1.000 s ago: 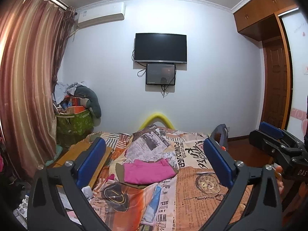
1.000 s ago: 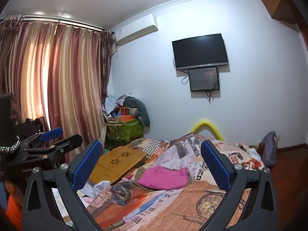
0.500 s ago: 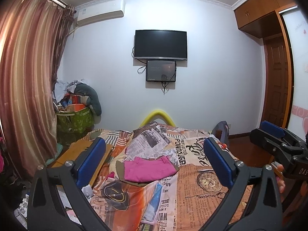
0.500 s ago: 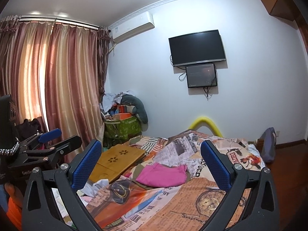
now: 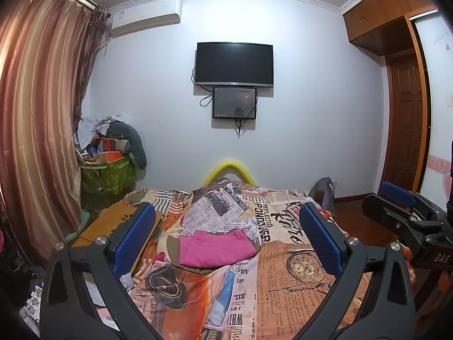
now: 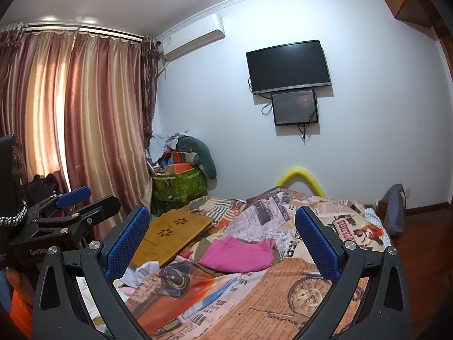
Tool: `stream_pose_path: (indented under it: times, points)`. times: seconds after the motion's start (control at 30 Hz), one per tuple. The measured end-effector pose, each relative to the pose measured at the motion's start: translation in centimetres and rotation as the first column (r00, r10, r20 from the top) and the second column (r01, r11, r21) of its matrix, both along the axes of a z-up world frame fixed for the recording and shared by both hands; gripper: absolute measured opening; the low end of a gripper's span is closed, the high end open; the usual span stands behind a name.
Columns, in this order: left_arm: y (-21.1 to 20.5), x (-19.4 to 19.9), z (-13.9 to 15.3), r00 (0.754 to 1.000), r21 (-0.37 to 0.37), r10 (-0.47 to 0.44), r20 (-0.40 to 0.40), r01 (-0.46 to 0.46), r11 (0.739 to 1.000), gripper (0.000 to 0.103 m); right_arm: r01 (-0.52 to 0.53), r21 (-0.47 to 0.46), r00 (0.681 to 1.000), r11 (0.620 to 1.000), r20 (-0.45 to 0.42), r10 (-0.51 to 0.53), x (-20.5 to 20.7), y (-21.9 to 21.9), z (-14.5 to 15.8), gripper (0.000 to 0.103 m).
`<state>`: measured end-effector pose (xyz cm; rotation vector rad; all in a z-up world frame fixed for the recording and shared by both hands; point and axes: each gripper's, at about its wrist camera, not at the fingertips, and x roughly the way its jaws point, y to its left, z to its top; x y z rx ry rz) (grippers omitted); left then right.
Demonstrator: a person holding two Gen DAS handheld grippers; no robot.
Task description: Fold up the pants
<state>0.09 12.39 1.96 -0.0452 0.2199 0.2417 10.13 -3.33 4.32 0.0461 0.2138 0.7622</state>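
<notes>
Pink pants [image 5: 216, 247] lie folded in a flat rectangle on top of an olive-brown garment [image 5: 172, 245] in the middle of the bed; they also show in the right wrist view [image 6: 240, 255]. My left gripper [image 5: 226, 235] is open and empty, held above the near part of the bed, well short of the pants. My right gripper [image 6: 222, 238] is open and empty too, at a similar height. Each gripper shows at the edge of the other's view: the right one [image 5: 402, 215] and the left one [image 6: 73, 209].
The bed [image 5: 297, 272] has a newspaper-print cover. A wooden lap tray [image 6: 172, 235] lies at its left edge, with white cloth [image 6: 136, 274] beside it. A green laundry basket [image 5: 106, 174] stands by the curtain. A TV [image 5: 235, 63] hangs on the far wall. A dark bag [image 6: 395, 209] sits right of the bed.
Both views have tilted upward a little, so the bed and pants sit lower in frame. The pants have not moved. Both grippers stay open.
</notes>
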Motion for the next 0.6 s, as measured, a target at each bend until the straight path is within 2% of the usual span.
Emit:
stream_pose_path:
  times: [0.6]
  points:
    - [-0.69,0.31,0.06,1.000,0.008,-0.013,-0.002,0.013,1.000,0.103,0.006,-0.012,1.000,1.000,-0.009,-0.006,0.19,-0.11,-0.10,0.102]
